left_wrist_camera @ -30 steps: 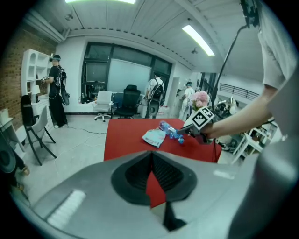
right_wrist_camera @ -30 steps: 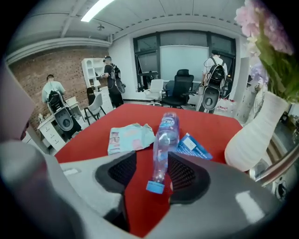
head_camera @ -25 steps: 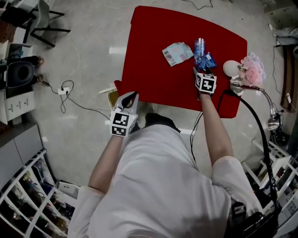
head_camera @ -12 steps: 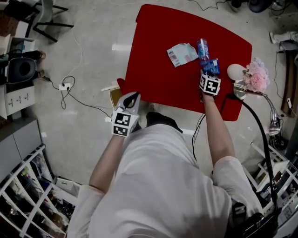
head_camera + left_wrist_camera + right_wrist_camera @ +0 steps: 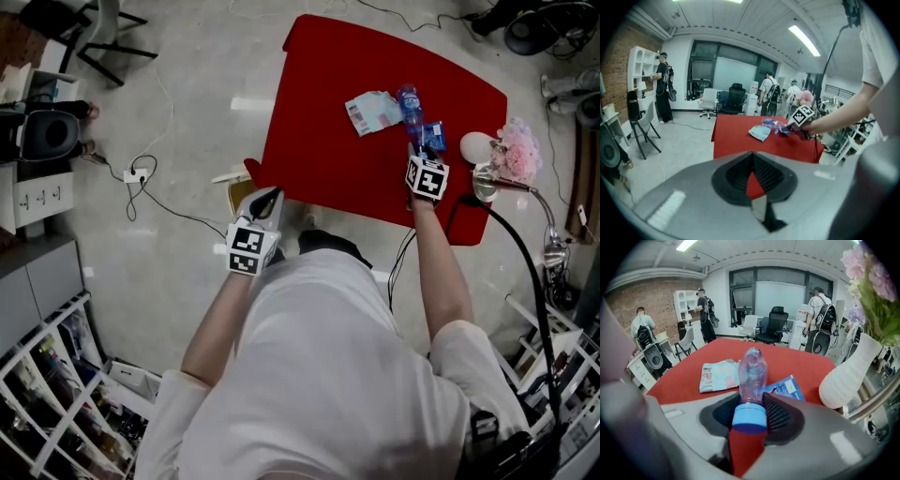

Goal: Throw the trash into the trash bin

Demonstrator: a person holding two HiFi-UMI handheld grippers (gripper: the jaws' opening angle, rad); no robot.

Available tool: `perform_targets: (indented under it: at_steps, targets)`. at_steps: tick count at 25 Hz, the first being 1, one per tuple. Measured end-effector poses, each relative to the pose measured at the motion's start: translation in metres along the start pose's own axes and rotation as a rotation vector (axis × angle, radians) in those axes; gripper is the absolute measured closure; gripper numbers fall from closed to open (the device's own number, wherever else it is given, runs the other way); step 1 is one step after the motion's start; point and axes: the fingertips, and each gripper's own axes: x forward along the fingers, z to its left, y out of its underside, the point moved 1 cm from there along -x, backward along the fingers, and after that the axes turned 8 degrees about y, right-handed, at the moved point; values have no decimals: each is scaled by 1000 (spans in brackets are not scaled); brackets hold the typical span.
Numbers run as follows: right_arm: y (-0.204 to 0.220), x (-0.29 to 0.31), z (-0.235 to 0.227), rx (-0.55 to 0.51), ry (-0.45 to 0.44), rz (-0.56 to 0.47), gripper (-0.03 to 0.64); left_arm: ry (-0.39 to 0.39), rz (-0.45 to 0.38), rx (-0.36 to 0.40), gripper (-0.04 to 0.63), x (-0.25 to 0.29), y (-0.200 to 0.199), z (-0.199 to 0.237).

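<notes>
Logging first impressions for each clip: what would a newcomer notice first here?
The bright red table stands out against the pale floor, seen from above. At its right side, the right gripper, whose jaws have just been closing, grips a clear plastic bottle with a blue cap by the neck. Pink flowers in a white vase stand at the table's right edge.

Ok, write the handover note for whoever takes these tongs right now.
Right tongs: have just been closing, now gripping the bottle at its blue-capped end.
Left tongs: shut, empty, beside the red table's near corner.
Lying on the table: blue wrapper and pale packet.
Done: nothing binned yet.
Left: bin the bottle, then the other two pieces; I can't make out a bin in these views.
</notes>
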Motion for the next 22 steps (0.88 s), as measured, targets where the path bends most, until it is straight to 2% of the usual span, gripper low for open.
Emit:
perform_targets:
  at_steps: [10, 22]
  targets:
    - [-10, -45, 33, -24, -41, -62, 476, -24, -31, -11, 591, -39, 12, 1]
    - [-9, -87, 145, -113, -219, -123, 476, -86, -58, -53, 591, -91, 50, 16]
